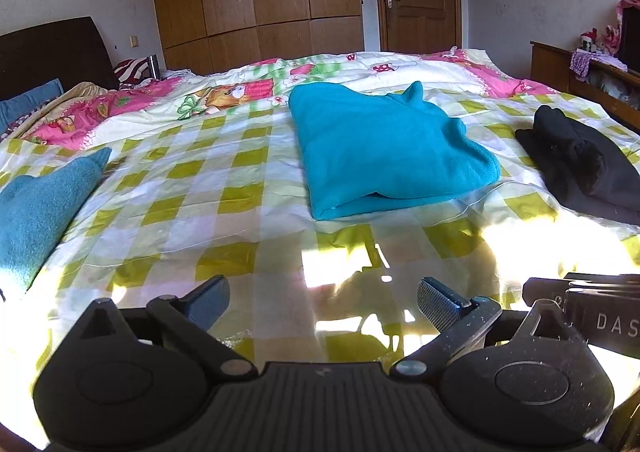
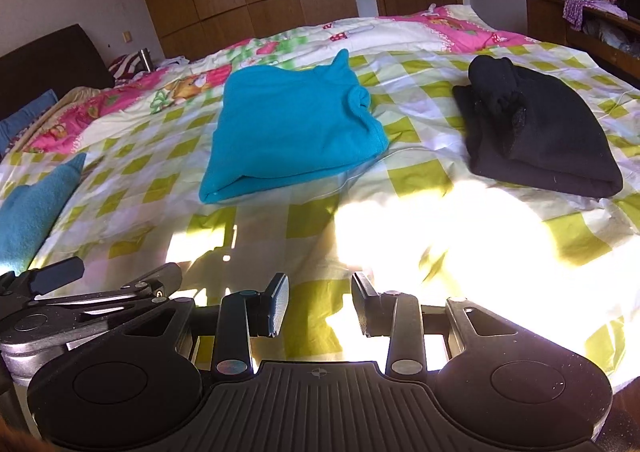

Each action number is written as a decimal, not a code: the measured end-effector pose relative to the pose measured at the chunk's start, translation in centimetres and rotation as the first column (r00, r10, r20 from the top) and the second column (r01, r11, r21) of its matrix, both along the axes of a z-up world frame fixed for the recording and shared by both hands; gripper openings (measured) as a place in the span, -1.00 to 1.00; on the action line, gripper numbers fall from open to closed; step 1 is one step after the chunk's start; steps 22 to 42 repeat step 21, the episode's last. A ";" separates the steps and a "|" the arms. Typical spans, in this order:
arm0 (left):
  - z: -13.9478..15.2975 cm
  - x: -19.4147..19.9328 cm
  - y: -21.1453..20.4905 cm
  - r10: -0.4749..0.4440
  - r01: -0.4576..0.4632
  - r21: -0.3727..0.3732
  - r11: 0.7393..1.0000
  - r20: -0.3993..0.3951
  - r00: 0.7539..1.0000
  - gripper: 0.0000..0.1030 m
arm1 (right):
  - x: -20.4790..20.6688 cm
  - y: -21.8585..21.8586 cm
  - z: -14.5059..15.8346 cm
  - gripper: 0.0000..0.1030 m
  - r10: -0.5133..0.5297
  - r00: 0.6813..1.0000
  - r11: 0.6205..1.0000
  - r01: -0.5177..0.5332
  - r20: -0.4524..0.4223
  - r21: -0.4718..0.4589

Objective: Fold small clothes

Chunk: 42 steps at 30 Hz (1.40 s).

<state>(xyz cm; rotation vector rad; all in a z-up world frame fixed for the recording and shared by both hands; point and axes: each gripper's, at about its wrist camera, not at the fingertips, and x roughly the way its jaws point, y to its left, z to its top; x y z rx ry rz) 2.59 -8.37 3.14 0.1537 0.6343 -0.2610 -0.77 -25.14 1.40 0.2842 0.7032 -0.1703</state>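
- Turquoise fleece garment (image 1: 384,148) is lying folded in the middle of the checked bedcover (image 1: 192,188) in the left wrist view, well ahead of your left gripper (image 1: 323,302); it is sitting apart from the other pieces, which I judge to be its finished resting place.
- You are holding the left gripper low over the near edge of the bed, its jaws spread wide and gripping nothing; I read that as a pause between garments.
- Darker blue garment (image 1: 36,208) is running off the left edge of this view, so you are not showing me its full shape or whether it is folded.
- Black garment (image 1: 580,168) is being cut by the right edge, and its folds are too dark to separate.
- Sunlight is washing out the cover just ahead of the fingers, hiding any creases there.
- In the right wrist view, the turquoise fleece garment (image 2: 288,128) and the black garment (image 2: 536,132) are lying side by side with bare cover between them, both looking roughly folded.
- You are keeping your right gripper (image 2: 320,302) off the cloth, its jaws parted with nothing between them.
- Your left gripper (image 2: 60,280) is showing only in part at the lower left; from here alone I cannot judge its opening.
- Glare is bleaching the near right of the cover.
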 end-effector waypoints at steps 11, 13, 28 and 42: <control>-1.8 -0.1 0.4 0.013 -0.016 -0.039 0.999 -0.068 0.998 1.00 | -0.1 0.2 -1.0 -0.33 0.002 1.000 1.000 -0.001 -0.018 0.008; -1.8 -0.1 0.4 0.009 -0.012 -0.037 0.999 -0.070 0.998 1.00 | 0.0 0.3 -1.1 -0.33 0.006 1.000 1.000 -0.006 -0.023 0.002; -1.9 0.0 0.4 0.013 -0.016 -0.033 0.999 -0.075 0.997 1.00 | 0.0 0.1 -1.3 -0.33 0.006 1.000 1.000 -0.006 -0.030 0.012; -1.9 0.0 0.4 0.013 -0.016 -0.033 0.999 -0.075 0.997 1.00 | 0.0 0.1 -1.3 -0.33 0.006 1.000 1.000 -0.006 -0.030 0.012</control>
